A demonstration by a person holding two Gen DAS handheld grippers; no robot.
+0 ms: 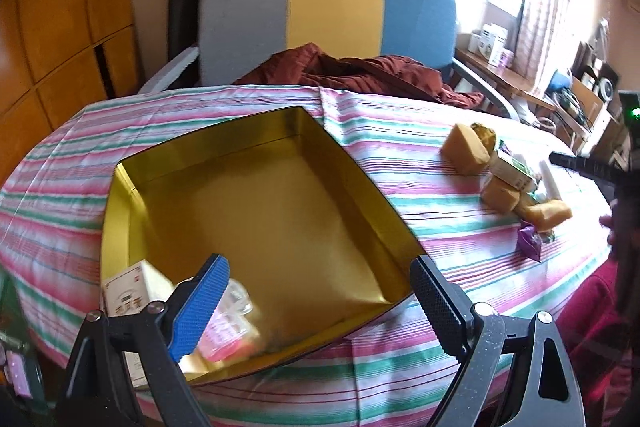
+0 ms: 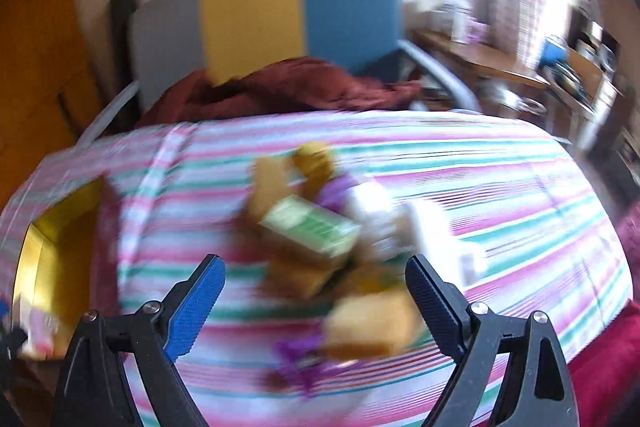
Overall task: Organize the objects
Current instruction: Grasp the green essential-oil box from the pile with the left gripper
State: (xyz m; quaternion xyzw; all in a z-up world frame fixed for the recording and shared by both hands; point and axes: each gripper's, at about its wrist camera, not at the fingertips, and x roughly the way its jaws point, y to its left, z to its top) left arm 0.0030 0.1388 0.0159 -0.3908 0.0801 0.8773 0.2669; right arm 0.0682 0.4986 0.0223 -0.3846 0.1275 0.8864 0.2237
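Gold tin [image 1: 280, 195]: one, open-topped, centre-left of the left wrist view, on the striped bench [image 1: 460, 251]. Inside, lower-left corner: one white box [image 1: 128, 291] and one pink-and-clear packet [image 1: 228, 323]. Loose heap of packets [image 2: 340, 251], mid-frame in the right wrist view, too blurred to count. Left tongs [image 1: 320, 303] spread wide over the tin's near edge, holding nothing. Right tongs [image 2: 316, 303] spread wide above the heap, gripping nothing.
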